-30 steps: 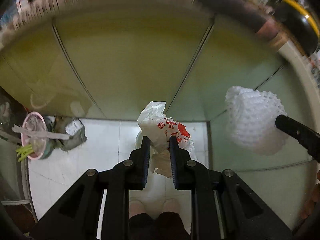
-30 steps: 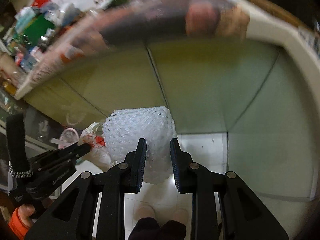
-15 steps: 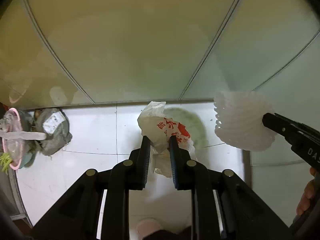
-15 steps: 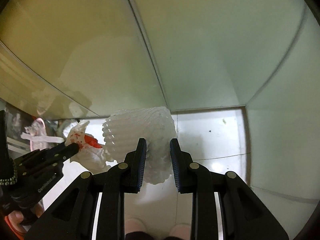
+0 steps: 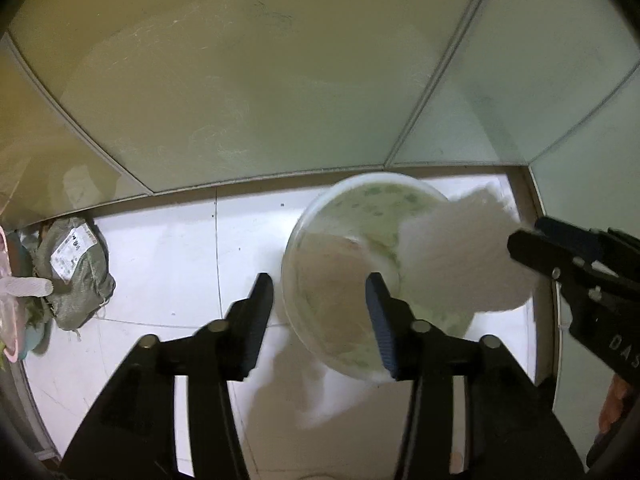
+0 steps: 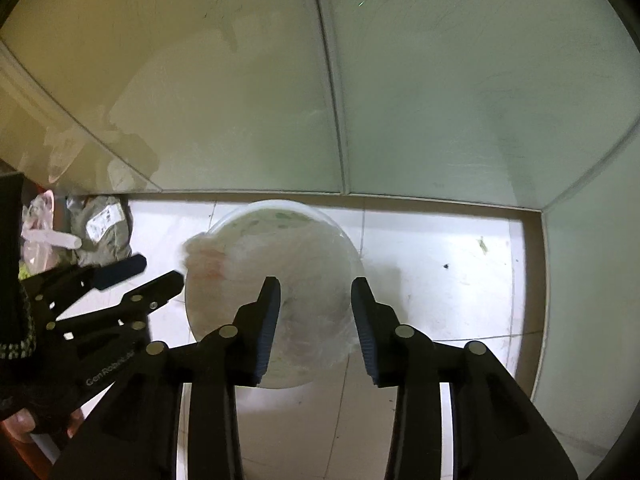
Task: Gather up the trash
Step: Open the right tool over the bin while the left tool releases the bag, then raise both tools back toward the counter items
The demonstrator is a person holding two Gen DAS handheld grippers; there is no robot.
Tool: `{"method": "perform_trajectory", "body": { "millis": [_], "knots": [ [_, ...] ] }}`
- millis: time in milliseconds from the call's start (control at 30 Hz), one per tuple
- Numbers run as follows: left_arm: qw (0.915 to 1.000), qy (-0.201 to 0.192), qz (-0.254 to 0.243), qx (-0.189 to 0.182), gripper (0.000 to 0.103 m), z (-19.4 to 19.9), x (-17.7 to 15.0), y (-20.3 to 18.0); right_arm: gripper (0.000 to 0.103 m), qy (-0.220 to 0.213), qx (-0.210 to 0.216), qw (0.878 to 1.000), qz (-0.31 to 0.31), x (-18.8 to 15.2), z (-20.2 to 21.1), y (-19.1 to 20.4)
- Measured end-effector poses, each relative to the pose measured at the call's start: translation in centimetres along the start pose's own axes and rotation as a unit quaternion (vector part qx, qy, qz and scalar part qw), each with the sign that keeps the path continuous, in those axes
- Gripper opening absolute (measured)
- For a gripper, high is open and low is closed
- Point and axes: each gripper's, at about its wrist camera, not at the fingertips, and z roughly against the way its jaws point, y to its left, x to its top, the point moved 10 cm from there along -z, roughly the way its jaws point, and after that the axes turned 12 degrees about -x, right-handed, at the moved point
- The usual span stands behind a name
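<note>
A round white bin [image 5: 372,179] stands on the floor tiles against the pale green wall; its rim [image 6: 280,204] also shows in the right wrist view. My left gripper [image 5: 320,320] hangs over it, jaws opening, with the white and red plastic bag [image 5: 340,280] blurred and loose below them, not pressed by the pads. My right gripper [image 6: 316,320] is also over the bin, jaws opening. The white foam net [image 5: 460,256] is a blur at its tips [image 5: 520,248], free of the pads. In the right wrist view the left gripper [image 6: 156,274] sits beside the blurred bag [image 6: 204,256].
A grey-green sack [image 5: 72,272] with a white label lies on the floor to the left, next to a pink container [image 5: 8,320]. Pale green wall panels [image 5: 280,80] close in behind the bin and on the right. White floor tiles [image 6: 440,280] lie right of the bin.
Both grippers have dropped far down, from counter height to just over the bin. Both sets of jaws were shut on the bag and the foam net and now stand apart, with both items blurred and loose.
</note>
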Motion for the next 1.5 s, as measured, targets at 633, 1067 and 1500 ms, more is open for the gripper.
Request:
{"method": "perform_trajectory", "body": {
  "millis": [633,1067,1500],
  "knots": [
    [0.9999,-0.007,0.009,-0.011,0.047,20.1,3.2,-5.2,0.035,0.03,0.021,0.999,-0.012,3.1,16.5,-0.7],
    [0.9915,-0.123,-0.032,-0.026,0.047,50.7,13.0,-13.0,0.035,-0.123,0.008,0.991,-0.053,13.9,48.0,-3.0],
    [0.948,-0.294,-0.105,-0.062,0.057,73.8,19.1,-17.6,0.047,-0.311,-0.058,0.947,-0.05,18.5,68.6,-2.8]
  ]
}}
